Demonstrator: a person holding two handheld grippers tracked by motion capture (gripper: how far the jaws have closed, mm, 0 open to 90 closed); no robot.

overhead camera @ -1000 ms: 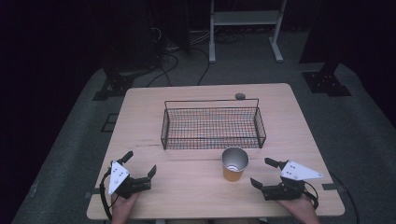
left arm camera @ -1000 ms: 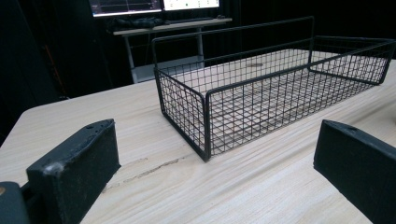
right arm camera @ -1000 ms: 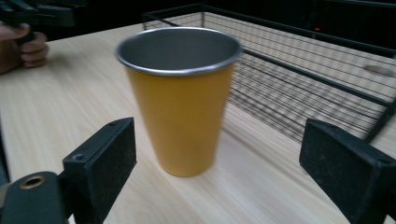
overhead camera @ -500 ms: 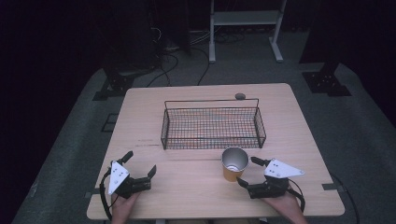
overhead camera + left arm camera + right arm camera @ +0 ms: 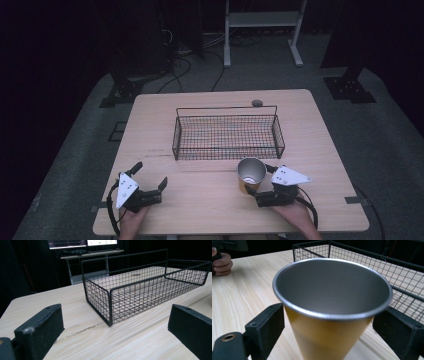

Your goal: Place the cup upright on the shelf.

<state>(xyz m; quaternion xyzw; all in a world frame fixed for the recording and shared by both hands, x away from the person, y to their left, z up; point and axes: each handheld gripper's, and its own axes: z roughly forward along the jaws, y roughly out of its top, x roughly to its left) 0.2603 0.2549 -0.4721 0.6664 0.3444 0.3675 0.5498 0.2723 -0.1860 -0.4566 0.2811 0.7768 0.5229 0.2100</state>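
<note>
Straddling upright yellow metal cup point(image 5: 329, 322) with right gripper point(image 5: 332, 327) fingers point(image 5: 265, 327) part-open, not seen touching it; left gripper point(image 5: 115, 332) fingers wide open, empty, on worktop point(image 5: 200, 192).

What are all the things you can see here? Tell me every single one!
cup: one, yellow outside and silver inside, upright on the table in front of the basket, between the right gripper's jaws
basket: one, black wire, mid-table, nothing inside it
table: one, light wood
small round thing: one, grey, on the table behind the basket; too small to tell what
stand: one, white, on the floor beyond the table
cables: several, dark, on the grey floor
left gripper: one, black with a grey plate, near the table's front left, jaws open on nothing
right gripper: one, black with a grey plate, front right, jaws either side of the cup, with gaps showing
</note>
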